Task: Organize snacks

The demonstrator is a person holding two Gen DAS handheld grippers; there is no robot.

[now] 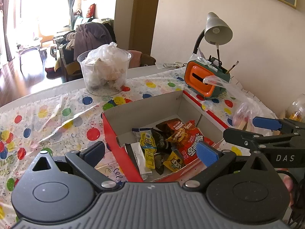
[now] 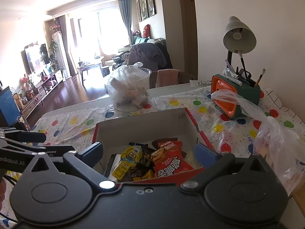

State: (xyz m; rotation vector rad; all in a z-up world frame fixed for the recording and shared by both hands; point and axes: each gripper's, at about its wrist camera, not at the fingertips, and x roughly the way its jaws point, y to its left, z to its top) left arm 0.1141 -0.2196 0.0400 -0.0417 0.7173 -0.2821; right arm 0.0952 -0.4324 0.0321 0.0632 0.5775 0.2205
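Left gripper (image 1: 150,152) and right gripper (image 2: 148,152) — jaws apart, empty, poised over one red snack box (image 1: 112,131), near table's front edge — one clear tub (image 1: 104,72) behind.

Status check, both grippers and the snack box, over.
Left gripper open, empty, over the box. Right gripper open, empty, alongside. Snack box open, packets piled inside. Clear plastic bag beside box's right wall; nothing blocking.

Table (image 2: 80,108): balloon-print cloth (image 1: 47,118), snack box (image 1: 114,133), clear tub (image 1: 104,70), orange-green organizer (image 1: 205,78), plastic bag (image 2: 276,143), contents unclear.
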